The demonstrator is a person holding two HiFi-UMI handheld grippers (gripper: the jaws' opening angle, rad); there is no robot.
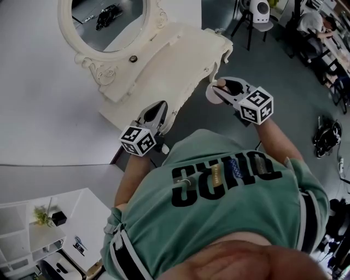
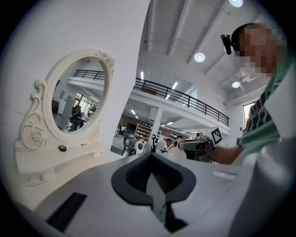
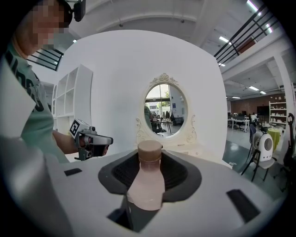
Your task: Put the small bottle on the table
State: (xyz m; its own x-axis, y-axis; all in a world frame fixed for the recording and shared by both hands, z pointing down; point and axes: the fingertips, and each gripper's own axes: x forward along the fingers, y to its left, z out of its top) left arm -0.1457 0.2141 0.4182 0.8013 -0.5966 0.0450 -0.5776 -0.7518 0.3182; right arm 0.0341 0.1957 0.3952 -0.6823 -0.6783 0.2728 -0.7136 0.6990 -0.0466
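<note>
A small pale bottle [image 3: 147, 183] with a tan cap stands up between the jaws of my right gripper [image 3: 150, 159], which is shut on it. In the head view the bottle [image 1: 211, 93] and right gripper [image 1: 224, 87] hang just off the right corner of the cream dressing table [image 1: 164, 60]. My left gripper [image 1: 159, 108] hovers at the table's front edge. Its jaws are shut with nothing in them [image 2: 152, 162]. The table top [image 2: 64, 159] lies to its left, under the oval mirror [image 2: 76, 99].
The ornate oval mirror [image 1: 104, 22] rises at the back of the table against a white wall. A white shelf unit [image 1: 33, 229] stands at lower left. Chairs and a white machine [image 1: 260, 13] are far right, with cables [image 1: 326, 136] on the grey floor.
</note>
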